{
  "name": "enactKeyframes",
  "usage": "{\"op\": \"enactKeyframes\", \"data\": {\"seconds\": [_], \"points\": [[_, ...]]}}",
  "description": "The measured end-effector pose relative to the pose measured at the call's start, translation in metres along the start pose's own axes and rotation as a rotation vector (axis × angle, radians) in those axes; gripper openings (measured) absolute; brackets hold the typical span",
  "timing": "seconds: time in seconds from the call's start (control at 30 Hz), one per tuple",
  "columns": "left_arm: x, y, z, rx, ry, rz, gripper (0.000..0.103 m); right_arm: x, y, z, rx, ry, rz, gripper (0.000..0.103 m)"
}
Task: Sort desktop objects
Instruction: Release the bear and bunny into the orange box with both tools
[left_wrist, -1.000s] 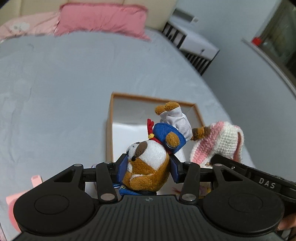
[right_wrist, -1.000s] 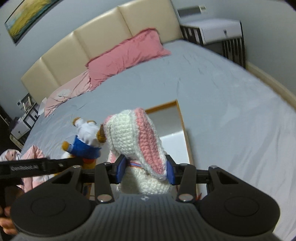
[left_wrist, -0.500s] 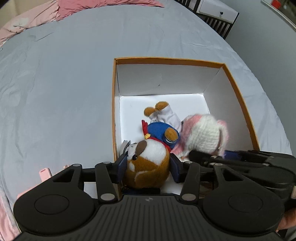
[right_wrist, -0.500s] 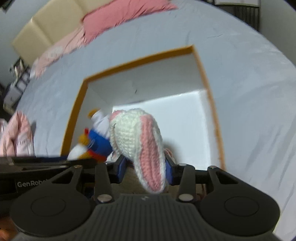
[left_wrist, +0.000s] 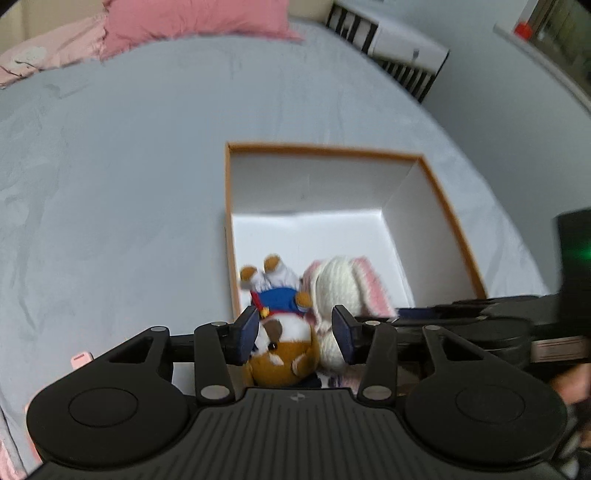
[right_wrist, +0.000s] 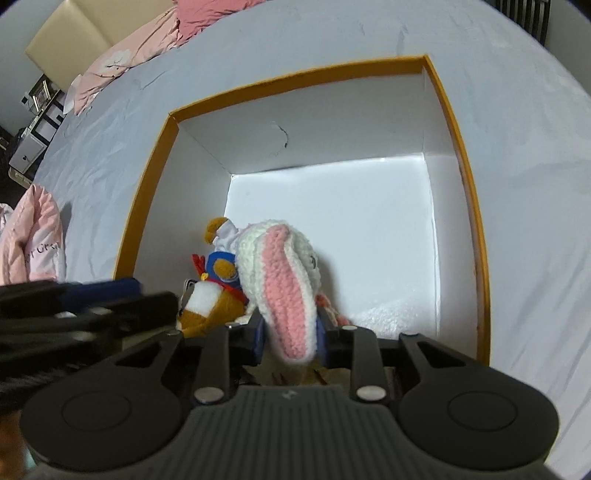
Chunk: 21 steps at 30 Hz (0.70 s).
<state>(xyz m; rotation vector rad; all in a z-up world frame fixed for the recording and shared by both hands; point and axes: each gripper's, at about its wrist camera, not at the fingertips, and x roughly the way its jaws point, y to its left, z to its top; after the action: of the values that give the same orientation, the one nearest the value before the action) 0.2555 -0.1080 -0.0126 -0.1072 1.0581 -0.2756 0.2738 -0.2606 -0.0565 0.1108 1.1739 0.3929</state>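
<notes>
Inside an orange-rimmed box on a grey bed, the left gripper closes around a brown plush dog with slack showing. Beside it, touching, the right gripper closes on a crocheted rabbit. Both toys crowd the near left corner; the white floor beyond lies bare.

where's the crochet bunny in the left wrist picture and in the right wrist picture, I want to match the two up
Left wrist: the bunny sits low and right of centre, inside the box, just right of the plush dog.
Right wrist: the bunny is at centre, its pink ear hanging down between the right gripper fingers, the dog to its left.
Shared landmark: the box's orange rim.
</notes>
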Motion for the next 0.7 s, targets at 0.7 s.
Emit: {"op": "enactKeyframes", "data": {"seconds": [0.7], "points": [[-0.055, 0.043, -0.046, -0.061, -0.047, 0.045, 0.051, 0.002, 0.023, -0.009, -0.079, -0.075, -0.097, 0.042]]}}
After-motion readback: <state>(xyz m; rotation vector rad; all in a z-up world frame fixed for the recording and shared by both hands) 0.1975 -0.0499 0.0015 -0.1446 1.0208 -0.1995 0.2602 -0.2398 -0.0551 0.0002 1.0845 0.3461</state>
